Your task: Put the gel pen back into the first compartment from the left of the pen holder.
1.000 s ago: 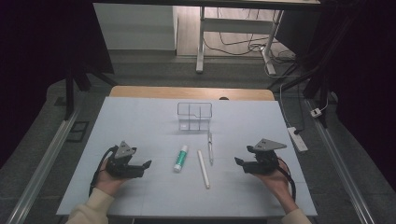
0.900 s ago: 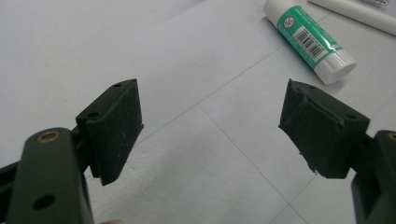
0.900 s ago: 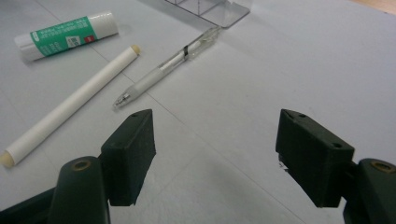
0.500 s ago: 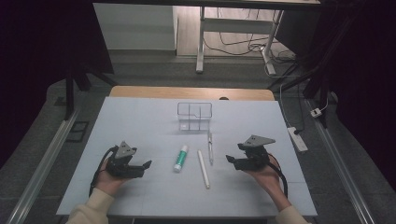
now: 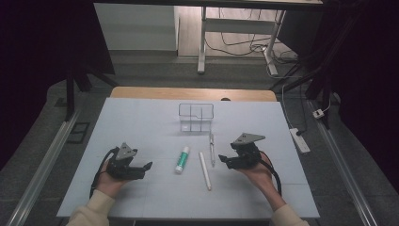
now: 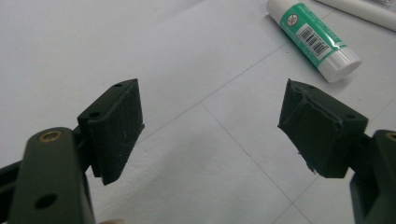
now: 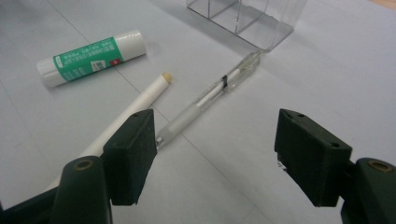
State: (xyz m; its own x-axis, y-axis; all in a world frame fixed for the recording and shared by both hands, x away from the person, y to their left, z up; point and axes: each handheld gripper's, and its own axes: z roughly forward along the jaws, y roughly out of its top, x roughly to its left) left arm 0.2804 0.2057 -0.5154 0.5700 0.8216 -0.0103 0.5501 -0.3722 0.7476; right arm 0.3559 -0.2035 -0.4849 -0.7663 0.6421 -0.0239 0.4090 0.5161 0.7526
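Observation:
A green-and-white glue stick [image 5: 182,159] [image 6: 314,37] [image 7: 89,58] lies mid-table. Right of it lie a long white stick [image 5: 204,170] [image 7: 128,112] and a clear pen [image 5: 212,148] [image 7: 208,96]. A clear plastic organiser [image 5: 196,117] [image 7: 243,16] with compartments stands behind them. My left gripper [image 5: 142,170] [image 6: 212,130] rests low on the table left of the glue stick, open, nothing between its jaws. My right gripper [image 5: 225,161] [image 7: 215,156] hovers just right of the pen, open and empty, with the pen's tip near its left jaw.
The white table top [image 5: 141,122] ends at a wooden strip along its far edge. A white power strip [image 5: 300,140] lies off the table's right side. Desk legs and cables stand on the floor beyond.
My right gripper has moved left toward the pen and the white stick. The left gripper has stayed where it was.

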